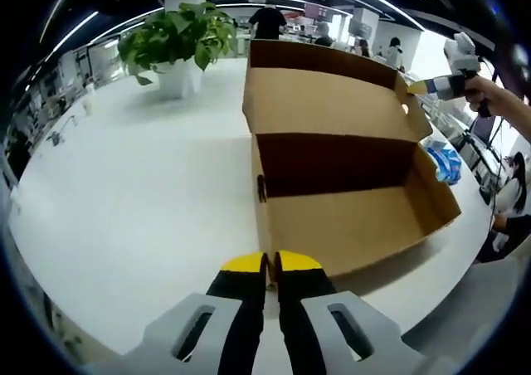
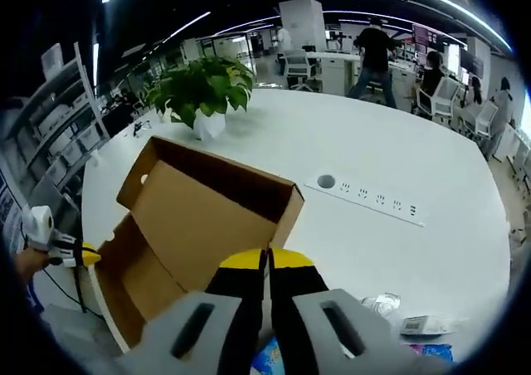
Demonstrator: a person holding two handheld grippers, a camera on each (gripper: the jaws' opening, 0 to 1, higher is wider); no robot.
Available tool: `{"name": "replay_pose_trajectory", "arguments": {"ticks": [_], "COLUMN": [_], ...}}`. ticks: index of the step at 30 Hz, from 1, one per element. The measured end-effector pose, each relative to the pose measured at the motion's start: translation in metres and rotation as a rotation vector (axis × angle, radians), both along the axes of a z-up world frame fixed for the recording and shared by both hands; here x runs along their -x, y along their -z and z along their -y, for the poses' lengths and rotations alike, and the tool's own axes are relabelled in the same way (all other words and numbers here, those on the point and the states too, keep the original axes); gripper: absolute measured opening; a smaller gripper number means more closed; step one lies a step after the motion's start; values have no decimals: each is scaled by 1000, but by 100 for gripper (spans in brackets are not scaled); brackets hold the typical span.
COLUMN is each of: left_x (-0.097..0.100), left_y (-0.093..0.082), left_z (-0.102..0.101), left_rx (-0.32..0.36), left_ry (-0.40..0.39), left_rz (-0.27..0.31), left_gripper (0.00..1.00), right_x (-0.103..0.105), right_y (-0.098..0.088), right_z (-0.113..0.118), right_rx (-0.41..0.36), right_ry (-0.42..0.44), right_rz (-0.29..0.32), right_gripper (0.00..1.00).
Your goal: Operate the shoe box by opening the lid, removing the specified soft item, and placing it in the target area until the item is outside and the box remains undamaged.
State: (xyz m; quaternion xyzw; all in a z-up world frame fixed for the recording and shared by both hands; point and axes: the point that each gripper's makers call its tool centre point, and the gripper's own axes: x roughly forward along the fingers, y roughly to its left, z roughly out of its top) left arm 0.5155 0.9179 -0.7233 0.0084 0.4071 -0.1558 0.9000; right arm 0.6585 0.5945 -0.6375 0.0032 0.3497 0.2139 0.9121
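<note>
The brown cardboard shoe box point(image 1: 348, 217) stands open on the white table point(image 1: 141, 192), its lid point(image 1: 328, 101) folded back, and the inside I can see looks bare. My left gripper point(image 1: 270, 264) is shut just short of the box's near wall, holding nothing. A hand holds my right gripper point(image 1: 415, 87) by the lid's far right corner. In the right gripper view that gripper point(image 2: 267, 260) is shut above the box point(image 2: 191, 226), and the left gripper point(image 2: 87, 257) shows at the box's left end. A blue and white soft packet point(image 1: 441, 161) lies on the table beside the box.
A potted plant point(image 1: 178, 35) point(image 2: 203, 85) stands on the table beyond the box. A socket strip point(image 2: 373, 199) is set into the tabletop. Crinkled plastic point(image 2: 383, 305) and blue packets point(image 2: 431, 350) lie near the table edge. People and desks fill the background.
</note>
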Motion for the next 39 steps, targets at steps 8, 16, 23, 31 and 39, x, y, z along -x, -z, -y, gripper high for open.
{"name": "replay_pose_trajectory", "arguments": {"ticks": [8,16,23,31,39], "left_x": [-1,0,1,4,7], "left_y": [0,0,0,-3,-6], "left_z": [-1,0,1,4,5], "left_rx": [-2,-1,4,3,10], "left_ry": [3,8,12,21,36], "left_rz": [1,6,9,17,19], "left_gripper": [1,1,1,2,3], "right_x": [7,22,38,54,70], "right_y": [-8,-18,-24,-29,-31], "right_z": [0,-2,-4,-6,-9], "right_rx": [-13,-12,-14,-14,-33], "right_ry": [-12,-21,-23,-19,22], "right_rz": [30,62,94,128,164], "right_gripper": [0,0,0,0,0]}}
